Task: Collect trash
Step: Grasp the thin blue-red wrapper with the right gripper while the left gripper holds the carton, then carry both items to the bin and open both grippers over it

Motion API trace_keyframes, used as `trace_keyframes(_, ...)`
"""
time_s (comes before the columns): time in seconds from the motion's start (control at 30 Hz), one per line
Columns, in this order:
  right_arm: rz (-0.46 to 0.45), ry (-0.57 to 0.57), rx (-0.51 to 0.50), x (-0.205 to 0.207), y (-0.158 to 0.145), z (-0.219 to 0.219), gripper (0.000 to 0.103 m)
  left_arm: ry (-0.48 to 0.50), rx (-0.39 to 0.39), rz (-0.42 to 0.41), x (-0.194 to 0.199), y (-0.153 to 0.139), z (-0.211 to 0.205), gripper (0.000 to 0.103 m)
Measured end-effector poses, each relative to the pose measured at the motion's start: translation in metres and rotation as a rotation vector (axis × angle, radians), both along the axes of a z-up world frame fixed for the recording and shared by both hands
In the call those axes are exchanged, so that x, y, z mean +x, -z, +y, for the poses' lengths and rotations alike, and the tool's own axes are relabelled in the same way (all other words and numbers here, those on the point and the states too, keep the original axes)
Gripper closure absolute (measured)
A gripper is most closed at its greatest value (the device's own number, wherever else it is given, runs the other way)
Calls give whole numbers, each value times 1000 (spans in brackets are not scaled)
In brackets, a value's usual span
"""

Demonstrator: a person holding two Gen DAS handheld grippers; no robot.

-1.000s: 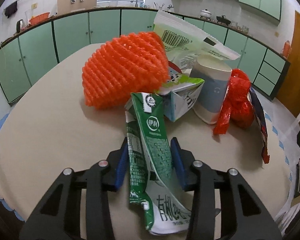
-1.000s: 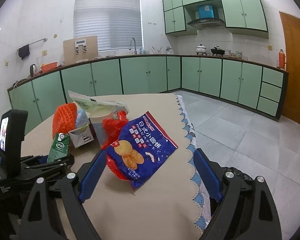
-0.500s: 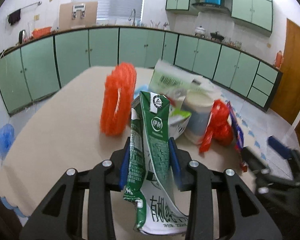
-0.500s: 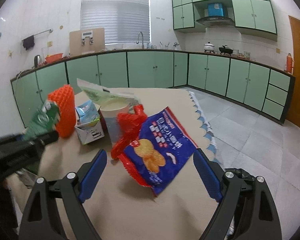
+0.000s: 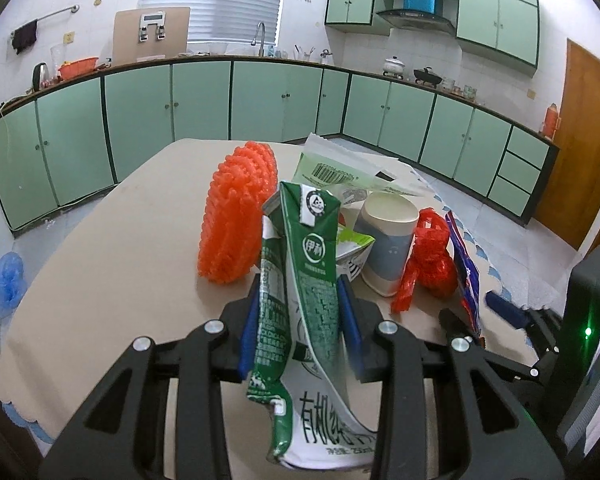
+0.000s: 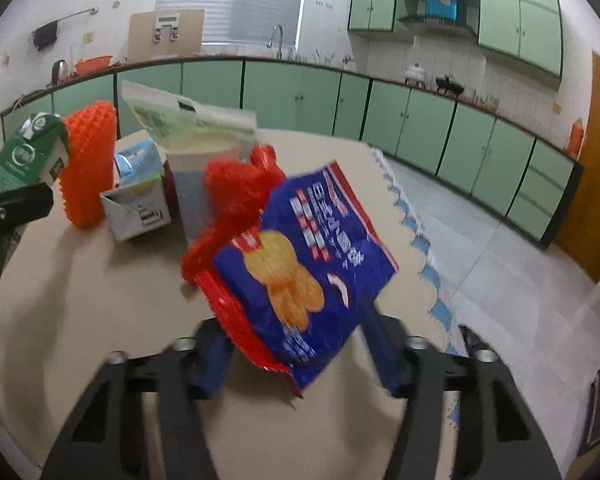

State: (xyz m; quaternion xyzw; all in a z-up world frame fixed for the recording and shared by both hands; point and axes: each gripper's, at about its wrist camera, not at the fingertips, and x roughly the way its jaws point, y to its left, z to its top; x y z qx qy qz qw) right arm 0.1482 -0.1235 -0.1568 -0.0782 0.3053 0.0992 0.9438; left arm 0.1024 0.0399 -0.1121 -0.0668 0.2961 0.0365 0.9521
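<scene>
Pinching a crumpled, flattened green milk carton [image 5: 308, 280], left claw [image 5: 300, 316].

Ahead of my left gripper [image 5: 299, 316]: orange foam net [image 5: 236, 216], paper cup [image 5: 388, 248] crowd together.
Left flank: bare table [image 5: 100, 280] gives me passage.

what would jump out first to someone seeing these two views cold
The crushed green milk carton, clamped upright between the left gripper fingers, fills the left wrist view. Behind it on the table stands the bright orange foam net. The right view is dominated by the blue snack bag between the open right gripper fingers.
</scene>
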Motion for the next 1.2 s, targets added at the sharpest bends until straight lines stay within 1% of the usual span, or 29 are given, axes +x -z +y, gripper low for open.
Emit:
trace_keyframes(0.03, 11, -6, 20, 0, 0, -4, 64, 2, 1, -1, 0, 0, 0, 69)
trace_keyframes(0.07, 12, -10, 31, 0, -1, -7, 67, 4, 3, -3, 0, -1, 0, 69)
trace_keyframes(0.17, -13, -34, 48, -5, -9, -13, 85, 15, 8, -8, -1, -2, -3, 69)
trace_keyframes(0.27, -39, -50, 75, -11, -20, -20, 96, 29, 11, -15, -2, -4, -6, 69)
trace_keyframes(0.47, -83, -44, 146, -23, -46, -41, 97, 65, 15, -41, -5, -13, -10, 69)
trace_keyframes(0.63, -110, -25, 209, -31, -65, -63, 97, 107, 18, -66, -8, -21, -22, 69)
trace_keyframes(0.77, -134, -6, 230, -34, -78, -80, 97, 149, 23, -91, -10, -25, -33, 69)
trace_keyframes(0.93, -152, 13, 236, -40, -82, -90, 97, 202, 22, -102, -15, -24, -47, 69)
trace_keyframes(1.2, -157, 102, 250, -43, -82, -125, 97, 280, 14, -101, -4, -23, -76, 69)
